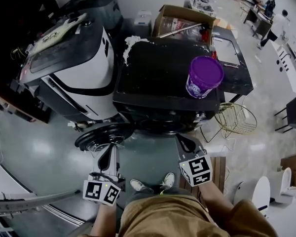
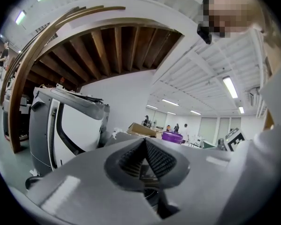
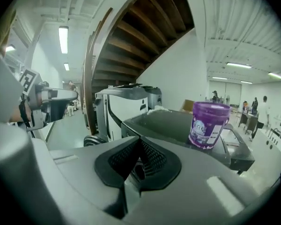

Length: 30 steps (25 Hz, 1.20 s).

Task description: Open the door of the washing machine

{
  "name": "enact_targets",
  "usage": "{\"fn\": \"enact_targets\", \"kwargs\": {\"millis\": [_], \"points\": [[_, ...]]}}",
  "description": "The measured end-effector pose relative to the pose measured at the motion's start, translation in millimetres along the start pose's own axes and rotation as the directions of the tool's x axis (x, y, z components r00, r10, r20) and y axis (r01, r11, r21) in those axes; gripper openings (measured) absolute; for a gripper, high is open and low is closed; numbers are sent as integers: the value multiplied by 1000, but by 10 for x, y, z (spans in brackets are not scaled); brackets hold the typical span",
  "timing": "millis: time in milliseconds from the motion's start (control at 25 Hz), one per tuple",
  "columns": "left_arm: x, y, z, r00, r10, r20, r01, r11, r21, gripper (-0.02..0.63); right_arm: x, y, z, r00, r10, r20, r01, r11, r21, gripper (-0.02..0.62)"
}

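The black front-loading washing machine (image 1: 158, 68) stands in the middle of the head view. Its round door (image 1: 102, 135) hangs swung out to the left of its front. My left gripper (image 1: 107, 158) is just in front of that door, shut and empty, pointing roughly level. My right gripper (image 1: 185, 143) is before the machine's right front corner, shut with nothing in it. In the right gripper view the machine (image 3: 171, 123) lies ahead beyond the shut jaws of the right gripper (image 3: 139, 142). The left gripper (image 2: 144, 142) shows its pads meeting.
A purple tub (image 1: 203, 76) stands on the washer's top right. A white and black machine (image 1: 74, 68) stands close on the left. A cardboard box (image 1: 182, 19) sits behind, and a gold wire stool (image 1: 235, 118) to the right. My shoes (image 1: 150, 184) are on the grey floor.
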State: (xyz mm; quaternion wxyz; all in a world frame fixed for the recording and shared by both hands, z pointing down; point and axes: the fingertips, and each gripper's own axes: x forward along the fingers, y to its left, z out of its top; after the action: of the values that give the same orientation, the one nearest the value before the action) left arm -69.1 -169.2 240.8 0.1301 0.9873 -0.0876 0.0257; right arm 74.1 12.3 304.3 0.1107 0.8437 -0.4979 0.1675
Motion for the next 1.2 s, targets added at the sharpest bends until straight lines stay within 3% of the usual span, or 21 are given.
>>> {"fn": "enact_targets", "kwargs": {"millis": [320, 760, 920, 1200], "points": [[33, -154, 291, 998, 18, 66, -19, 1000, 11, 60, -459, -375, 616, 988, -26, 152, 30, 999, -29, 5], [-10, -68, 698, 985, 80, 152, -87, 996, 36, 61, -1000, -700, 1281, 943, -75, 324, 95, 994, -47, 5], [-12, -48, 783, 981, 93, 168, -102, 994, 45, 60, -1129, -825, 1329, 929, -111, 354, 132, 991, -37, 5], [15, 18, 824, 980, 97, 172, -106, 993, 46, 60, -1148, -911, 1248, 930, -154, 334, 167, 986, -13, 5]]}}
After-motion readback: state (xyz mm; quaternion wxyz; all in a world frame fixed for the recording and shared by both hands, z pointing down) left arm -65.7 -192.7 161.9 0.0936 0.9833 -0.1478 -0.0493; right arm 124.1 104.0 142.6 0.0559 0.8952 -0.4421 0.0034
